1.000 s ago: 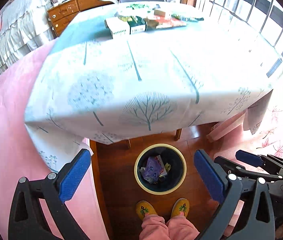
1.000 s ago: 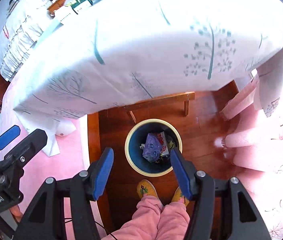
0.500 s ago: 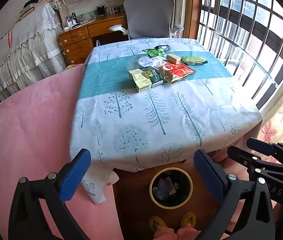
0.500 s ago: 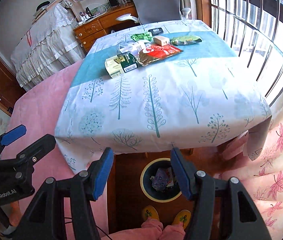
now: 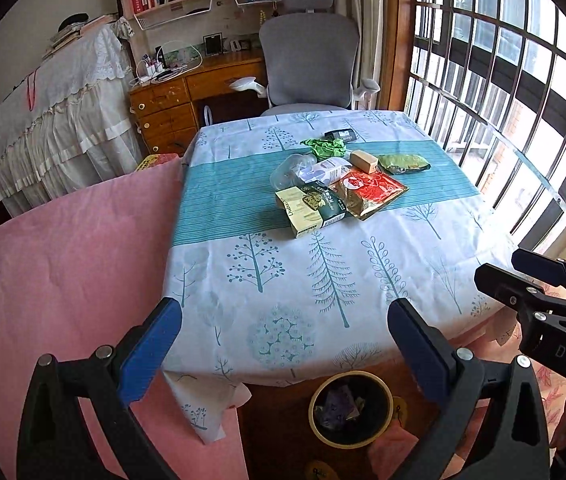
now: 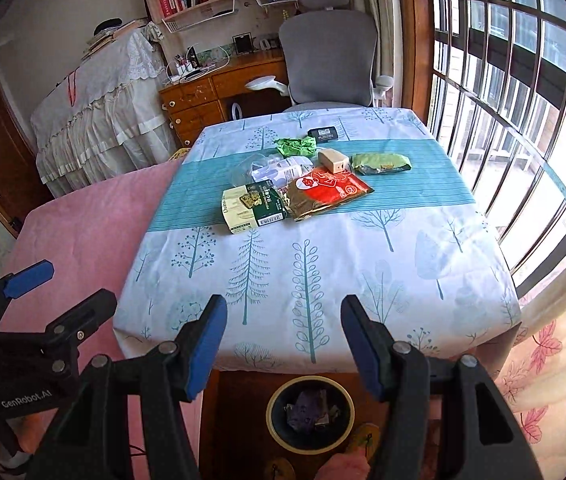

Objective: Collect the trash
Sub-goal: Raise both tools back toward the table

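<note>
Trash lies in a cluster at the far middle of the table: a green-and-cream box (image 5: 310,210) (image 6: 253,208), a red and gold packet (image 5: 371,193) (image 6: 329,192), a clear plastic wrapper (image 5: 293,168), crumpled green paper (image 5: 323,147) (image 6: 295,145), a small tan box (image 5: 364,161) (image 6: 334,161) and a green packet (image 5: 403,163) (image 6: 381,163). A dark bin (image 5: 350,408) (image 6: 310,408) with trash inside stands on the floor under the near table edge. My left gripper (image 5: 283,344) and right gripper (image 6: 283,344) are open and empty, above the near edge.
The table wears a tree-print cloth with a teal band (image 5: 235,200). A pink-covered surface (image 5: 63,272) adjoins it on the left. A grey office chair (image 5: 309,60) and a wooden desk (image 5: 171,108) stand behind. Barred windows (image 5: 503,92) run along the right. A small black device (image 6: 323,133) lies near the table's far edge.
Both grippers have tilted up from looking down at the bin to facing across the table. The trash cluster and the room behind have come into view. Both jaws stay open.
</note>
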A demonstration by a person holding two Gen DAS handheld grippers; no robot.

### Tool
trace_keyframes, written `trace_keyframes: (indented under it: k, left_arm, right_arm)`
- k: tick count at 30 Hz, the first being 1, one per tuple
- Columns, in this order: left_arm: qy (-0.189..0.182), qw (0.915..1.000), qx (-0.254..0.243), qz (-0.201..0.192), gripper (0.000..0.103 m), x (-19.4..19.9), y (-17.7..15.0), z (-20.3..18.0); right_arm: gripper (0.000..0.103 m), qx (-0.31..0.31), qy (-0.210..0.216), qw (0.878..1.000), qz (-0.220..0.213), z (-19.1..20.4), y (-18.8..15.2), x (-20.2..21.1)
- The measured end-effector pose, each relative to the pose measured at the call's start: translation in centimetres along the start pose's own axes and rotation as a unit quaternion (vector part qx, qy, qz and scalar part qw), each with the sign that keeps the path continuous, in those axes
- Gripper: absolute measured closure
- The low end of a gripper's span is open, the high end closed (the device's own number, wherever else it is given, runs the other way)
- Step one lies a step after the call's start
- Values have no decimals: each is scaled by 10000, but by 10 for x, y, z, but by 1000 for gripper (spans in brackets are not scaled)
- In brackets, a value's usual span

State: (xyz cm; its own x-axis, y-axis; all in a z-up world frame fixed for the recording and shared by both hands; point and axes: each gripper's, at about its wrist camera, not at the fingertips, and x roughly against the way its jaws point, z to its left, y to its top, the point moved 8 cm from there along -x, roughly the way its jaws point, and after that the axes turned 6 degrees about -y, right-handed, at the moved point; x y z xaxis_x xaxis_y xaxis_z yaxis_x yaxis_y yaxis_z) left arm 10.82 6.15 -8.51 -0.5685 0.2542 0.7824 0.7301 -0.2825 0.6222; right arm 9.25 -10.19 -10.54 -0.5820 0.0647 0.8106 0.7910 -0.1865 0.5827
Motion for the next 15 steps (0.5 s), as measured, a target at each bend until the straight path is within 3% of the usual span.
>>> trace_keyframes:
  k: [9,15]
  left_arm:
    - [499,9972,527,172,1,-46,28,33]
    - [873,9896,1023,520,1,-95,40,53]
  right_arm:
    - [39,1054,385,9937,73,25,46,-68]
    - [36,2330,629,9703,163,50,69,-133]
